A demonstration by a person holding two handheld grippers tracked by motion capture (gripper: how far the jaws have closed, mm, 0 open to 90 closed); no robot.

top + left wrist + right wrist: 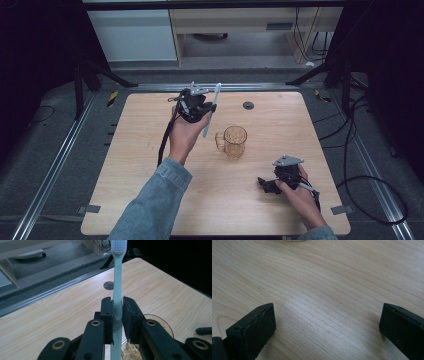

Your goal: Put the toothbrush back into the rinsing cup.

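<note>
Nearest the person, the right gripper (266,184) rested low on the wooden table (150,200), its jaws standing wide apart with bare wood between them. Farther out, the amber glass mug (234,141) stood upright near the table's middle. Just beyond and to its left, the left gripper (117,312) was raised above the table, its jaws clamped on the handle of a pale green toothbrush (117,290), bristle head pointing away.

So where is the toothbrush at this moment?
In the high view the toothbrush is clamped in the left claw, held above the table just left of the glass mug, bristles pointing away from the person.
</note>
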